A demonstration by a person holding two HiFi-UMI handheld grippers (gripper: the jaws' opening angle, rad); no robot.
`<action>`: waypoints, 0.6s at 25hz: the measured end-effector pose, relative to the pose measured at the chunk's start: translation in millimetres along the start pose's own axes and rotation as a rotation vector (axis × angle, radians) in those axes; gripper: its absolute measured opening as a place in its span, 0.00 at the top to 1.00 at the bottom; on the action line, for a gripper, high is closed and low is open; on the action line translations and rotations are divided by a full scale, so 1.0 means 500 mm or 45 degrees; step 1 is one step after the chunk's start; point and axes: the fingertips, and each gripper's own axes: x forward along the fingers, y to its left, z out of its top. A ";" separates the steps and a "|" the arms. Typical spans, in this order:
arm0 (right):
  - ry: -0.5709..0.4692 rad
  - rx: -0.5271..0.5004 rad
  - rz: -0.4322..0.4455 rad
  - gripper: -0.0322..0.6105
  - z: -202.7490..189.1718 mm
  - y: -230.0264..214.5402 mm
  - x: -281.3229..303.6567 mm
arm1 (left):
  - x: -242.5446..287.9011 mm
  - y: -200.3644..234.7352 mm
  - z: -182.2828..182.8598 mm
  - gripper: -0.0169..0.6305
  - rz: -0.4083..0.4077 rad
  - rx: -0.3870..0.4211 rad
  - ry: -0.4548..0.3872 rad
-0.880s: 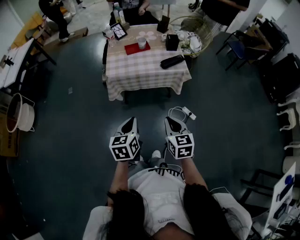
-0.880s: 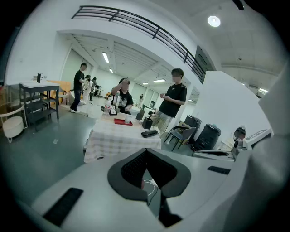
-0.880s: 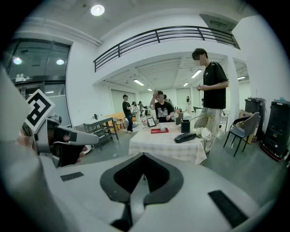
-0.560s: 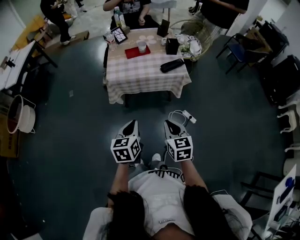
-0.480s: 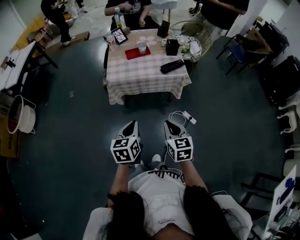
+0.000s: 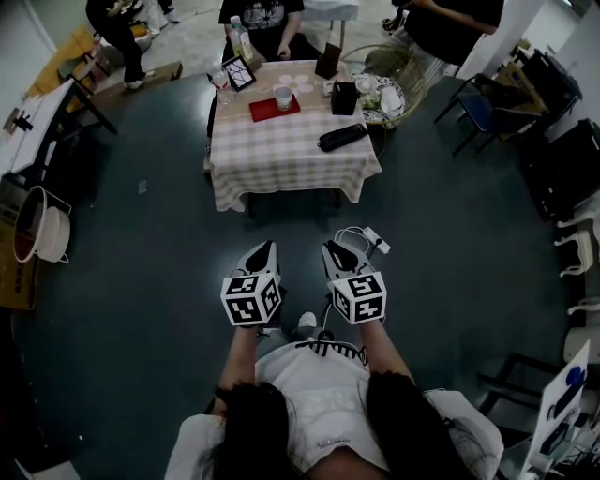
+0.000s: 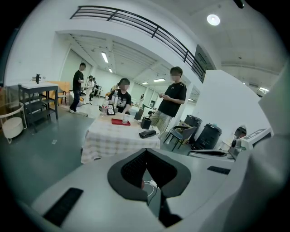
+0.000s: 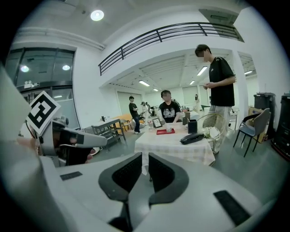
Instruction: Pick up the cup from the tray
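A white cup (image 6: 283, 95) stands on a red tray (image 6: 265, 110) at the far side of a table with a checked cloth (image 6: 291, 155). The cup (image 7: 125, 119) and tray (image 7: 118, 122) look small and far off in the left gripper view, as do the cup (image 8: 168, 129) and tray (image 8: 163, 132) in the right gripper view. My left gripper (image 6: 262, 247) and right gripper (image 6: 331, 247) are held side by side over the floor, well short of the table. Both are shut and empty, as the left gripper (image 7: 146, 156) and right gripper (image 8: 145, 159) show in their own views.
The table also carries a black pouch (image 6: 342, 137), a black box (image 6: 344, 91) and a framed picture (image 6: 236, 67). A person sits behind it (image 6: 261, 14) and another stands at its right (image 6: 448, 21). A power strip with cable (image 6: 375, 240) lies on the floor ahead.
The table has slid slightly lower in the head view. Both grippers stay side by side and shut; the right one has edged a little left.
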 end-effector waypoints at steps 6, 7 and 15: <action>-0.005 0.001 0.075 0.64 0.009 -0.021 0.010 | 0.026 -0.016 0.001 0.97 0.014 -0.006 0.000; -0.006 -0.001 0.075 0.63 0.010 -0.027 0.011 | 0.030 -0.019 0.001 0.97 0.016 -0.005 0.001; -0.043 -0.011 0.061 0.58 0.048 -0.065 0.051 | 0.085 -0.007 0.044 0.97 0.018 0.024 -0.011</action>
